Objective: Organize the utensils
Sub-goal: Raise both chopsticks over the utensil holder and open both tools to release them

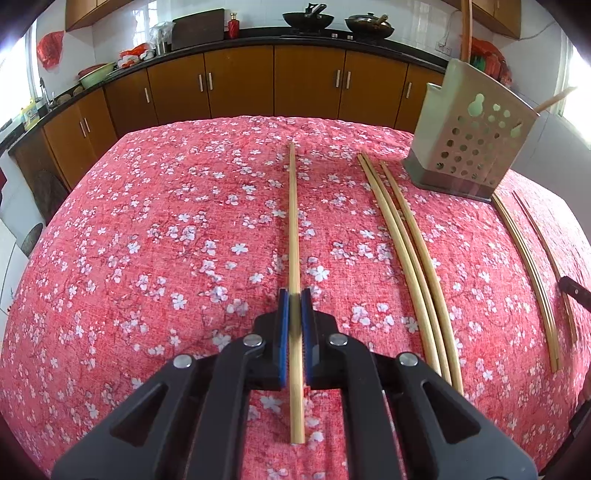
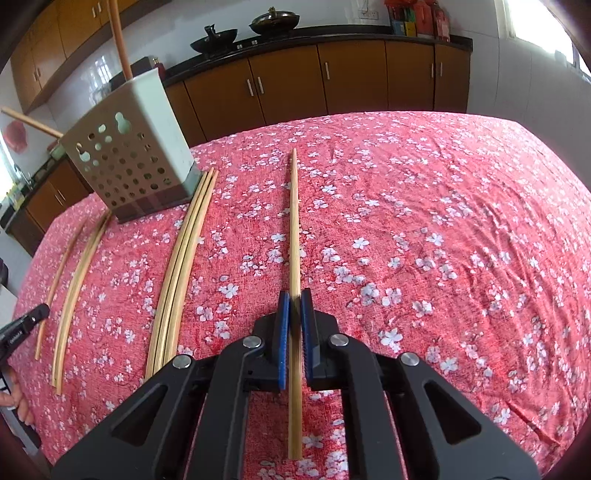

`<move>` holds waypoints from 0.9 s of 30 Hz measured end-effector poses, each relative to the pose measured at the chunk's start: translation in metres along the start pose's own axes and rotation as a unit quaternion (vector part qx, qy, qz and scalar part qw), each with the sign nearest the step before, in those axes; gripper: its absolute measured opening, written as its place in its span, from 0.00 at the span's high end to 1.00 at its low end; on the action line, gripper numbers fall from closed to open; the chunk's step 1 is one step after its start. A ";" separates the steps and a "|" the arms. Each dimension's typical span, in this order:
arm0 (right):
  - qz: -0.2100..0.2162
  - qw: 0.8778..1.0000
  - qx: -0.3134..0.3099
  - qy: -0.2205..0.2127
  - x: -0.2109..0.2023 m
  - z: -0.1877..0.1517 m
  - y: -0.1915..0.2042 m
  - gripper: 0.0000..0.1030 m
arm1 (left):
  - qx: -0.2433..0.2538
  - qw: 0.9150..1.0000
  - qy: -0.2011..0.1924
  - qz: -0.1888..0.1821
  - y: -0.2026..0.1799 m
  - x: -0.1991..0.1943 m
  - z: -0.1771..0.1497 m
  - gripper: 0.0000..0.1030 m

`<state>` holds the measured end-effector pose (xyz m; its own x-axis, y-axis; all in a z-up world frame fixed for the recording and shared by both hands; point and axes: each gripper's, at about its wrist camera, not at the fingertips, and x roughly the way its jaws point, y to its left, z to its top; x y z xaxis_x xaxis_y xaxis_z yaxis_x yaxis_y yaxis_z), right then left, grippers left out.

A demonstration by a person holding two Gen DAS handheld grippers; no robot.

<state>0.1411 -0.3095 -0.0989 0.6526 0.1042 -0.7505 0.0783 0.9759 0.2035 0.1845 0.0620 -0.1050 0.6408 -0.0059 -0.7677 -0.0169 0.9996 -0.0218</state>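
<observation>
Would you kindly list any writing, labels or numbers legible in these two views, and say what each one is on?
Nothing can be read with certainty.
Left tool, seen at the edge of the right wrist view: a small white marking on its black body, too small to read.
Boxes and bottles on the counter: printed labels, blurred.
Yellow bottle by the sink: label blurred.
Utensil holder, chopsticks, tablecloth: no text.

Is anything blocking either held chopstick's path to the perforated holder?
Nothing visible does. Left gripper holds a chopstick, with loose chopsticks flat on the cloth toward the holder; likewise three chopsticks beside the right gripper.
</observation>
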 end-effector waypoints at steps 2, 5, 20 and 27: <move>-0.001 1.000 0.004 -0.008 -0.004 0.000 -0.002 0.93 | 0.005 1.000 -0.003 -0.001 0.001 -0.004 -0.001 0.93; -0.001 1.000 0.002 -0.023 -0.013 -0.002 -0.002 0.93 | 0.004 1.000 -0.016 -0.005 0.006 -0.015 0.000 0.93; 0.017 0.983 0.011 -0.180 -0.099 0.043 -0.001 0.93 | -0.056 0.983 -0.167 -0.044 0.028 -0.111 0.063 0.93; 0.043 0.977 -0.009 -0.209 -0.118 0.066 0.015 0.93 | -0.041 0.978 -0.198 -0.055 0.023 -0.135 0.100 0.93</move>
<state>0.1156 -0.3201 0.0341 0.9074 0.1016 -0.4077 -0.0004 0.9705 0.2411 0.1750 0.0884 0.0623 0.8884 -0.0870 -0.4507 0.0180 0.9877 -0.1553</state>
